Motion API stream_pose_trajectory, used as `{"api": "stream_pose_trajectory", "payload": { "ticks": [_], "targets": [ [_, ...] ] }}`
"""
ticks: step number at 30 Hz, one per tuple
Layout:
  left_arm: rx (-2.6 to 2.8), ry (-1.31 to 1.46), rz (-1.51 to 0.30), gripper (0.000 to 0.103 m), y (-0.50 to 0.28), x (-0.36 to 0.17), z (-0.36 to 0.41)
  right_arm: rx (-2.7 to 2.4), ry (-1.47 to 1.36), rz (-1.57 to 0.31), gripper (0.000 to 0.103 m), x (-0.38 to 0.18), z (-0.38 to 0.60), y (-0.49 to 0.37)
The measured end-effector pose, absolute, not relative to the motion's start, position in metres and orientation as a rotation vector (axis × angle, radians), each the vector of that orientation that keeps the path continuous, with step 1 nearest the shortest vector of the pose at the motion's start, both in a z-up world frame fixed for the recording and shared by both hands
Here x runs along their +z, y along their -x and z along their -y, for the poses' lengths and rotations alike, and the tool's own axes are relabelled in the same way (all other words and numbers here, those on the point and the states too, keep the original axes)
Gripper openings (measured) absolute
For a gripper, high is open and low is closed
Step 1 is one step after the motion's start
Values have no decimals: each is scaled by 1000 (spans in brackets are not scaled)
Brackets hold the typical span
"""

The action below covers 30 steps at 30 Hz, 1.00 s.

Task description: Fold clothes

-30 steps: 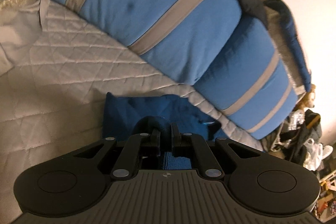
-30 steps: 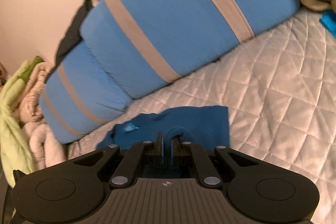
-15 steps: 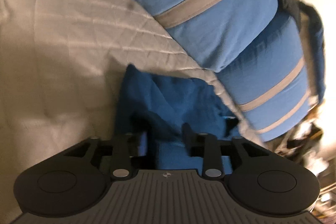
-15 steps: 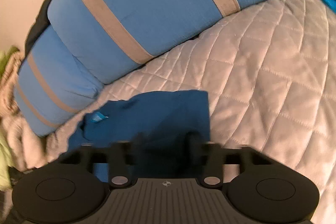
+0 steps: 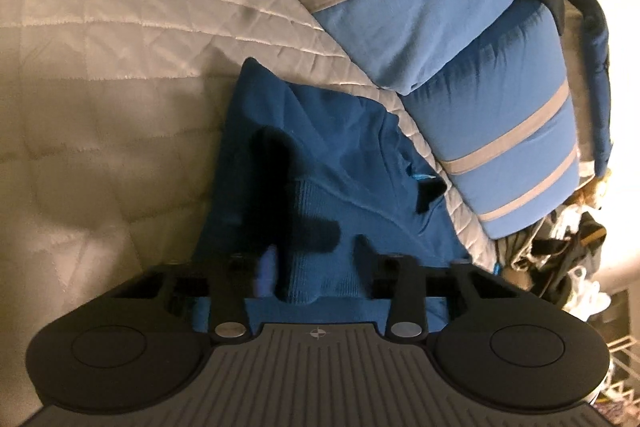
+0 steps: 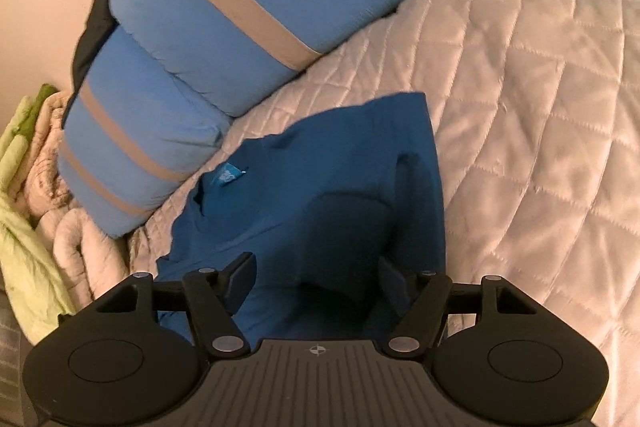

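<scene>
Step in hand: the release at the end of a fold, judging by how both grippers hang over cloth that lies flat.

Left wrist view: the left gripper (image 5: pixel 316 259) sits low over the dark blue garment (image 5: pixel 320 163), which lies on the quilted bedspread (image 5: pixel 100 67) just beside the blue striped pillows (image 5: pixel 420 7). Jaws stand partly apart and are closing. A ribbed band of the garment (image 5: pixel 316 227) bulges up between them; blur hides whether the pads press on it, but there is daylight at the right finger, so I read it as not gripped. The neck tag (image 5: pixel 424 177) shows on the pillow side, collar still rumpled.

Right wrist view: the right gripper (image 6: pixel 314 279) hangs over the same garment (image 6: pixel 320 187), jaws wide and easing inward. Cloth lies under and between them, flat, with no pinch. The garment's far corner (image 6: pixel 416 99) looks square on the bedspread (image 6: pixel 540 107); the tagged collar (image 6: pixel 230 175) edge nearest the 2 pillows (image 6: pixel 240 7) is uneven. Loose laundry (image 6: pixel 24 187) is piled at the far left, apart from the work.

Next move, my call: the 2 grippers want fresh holds on 1 edge each, matched, then the cloth goes over in half. The thick ribbed hem needs a deep bite. Keep clear of the pillows; the collar side is crowding them.
</scene>
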<state>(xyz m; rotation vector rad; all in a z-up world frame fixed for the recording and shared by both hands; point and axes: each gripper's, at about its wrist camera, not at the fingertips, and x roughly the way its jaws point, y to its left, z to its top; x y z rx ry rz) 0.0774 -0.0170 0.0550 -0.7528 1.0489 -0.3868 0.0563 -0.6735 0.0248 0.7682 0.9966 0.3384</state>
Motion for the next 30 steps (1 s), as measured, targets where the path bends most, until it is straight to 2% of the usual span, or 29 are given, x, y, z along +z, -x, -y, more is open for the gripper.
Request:
{"api": "stream_pose_trajectory", "payload": {
  "ticks": [1, 3, 5, 8, 14, 24, 25, 27, 28, 29, 30],
  "targets": [
    [-378, 757, -1053, 14, -78, 56, 17, 331, -766, -1006, 59, 25, 672, -60],
    [-400, 768, -1023, 6, -78, 63, 13, 332, -759, -1015, 36, 29, 669, -65],
    [-430, 804, -974, 5, -79, 73, 7, 347, -762, -991, 27, 37, 669, -67],
    [-447, 845, -896, 5, -85, 86, 0, 382, -798, -921, 19, 51, 677, -75],
    [-429, 897, -798, 5, -106, 91, 5, 377, -895, -796, 12, 59, 694, -97],
    [-336, 928, -755, 6, -157, 74, 19, 339, -883, -706, 11, 49, 689, -153],
    [-305, 946, -761, 6, -161, 70, 19, 324, -863, -686, 11, 47, 686, -160],
    [-258, 958, -784, 15, -169, 60, 22, 263, -815, -644, 22, 44, 680, -166],
    [-234, 952, -788, 33, -171, 56, 24, 233, -775, -631, 32, 43, 676, -169],
    [-209, 938, -772, 52, -169, 55, 26, 223, -730, -626, 55, 44, 671, -171],
    [-180, 917, -747, 60, -165, 57, 26, 211, -670, -628, 71, 46, 666, -170]
  ]
}}
